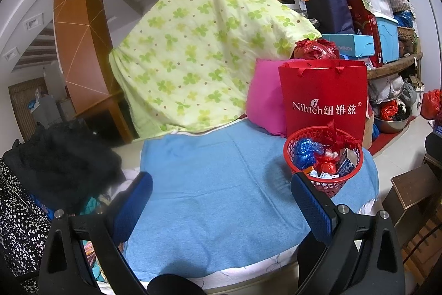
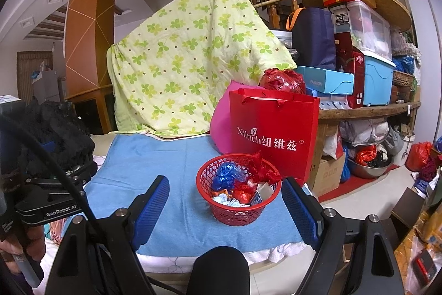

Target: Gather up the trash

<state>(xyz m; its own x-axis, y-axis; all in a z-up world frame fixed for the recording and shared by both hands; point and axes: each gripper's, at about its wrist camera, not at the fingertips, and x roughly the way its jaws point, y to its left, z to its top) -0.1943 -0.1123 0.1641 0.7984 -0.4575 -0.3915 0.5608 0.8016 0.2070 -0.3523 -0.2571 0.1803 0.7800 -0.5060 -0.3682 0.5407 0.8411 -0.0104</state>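
A small red mesh basket [image 1: 323,156] [image 2: 239,208] stands on a blue towel [image 1: 221,198] [image 2: 171,184] and holds crumpled blue, red and white wrappers [image 2: 229,176]. My left gripper [image 1: 221,184] is open and empty, low over the towel, with the basket by its right finger [image 1: 312,201]. My right gripper [image 2: 225,194] is open and empty, and the basket sits just ahead between its fingers. The left gripper's body [image 2: 49,201] shows at the left edge of the right wrist view.
A red Nilrich paper bag [image 2: 273,134] and a pink cushion [image 2: 221,126] stand behind the basket. A green clover quilt [image 2: 187,60] hangs at the back. Black clothing [image 1: 60,156] lies left. Shelves with boxes and bags [image 2: 367,60] fill the right.
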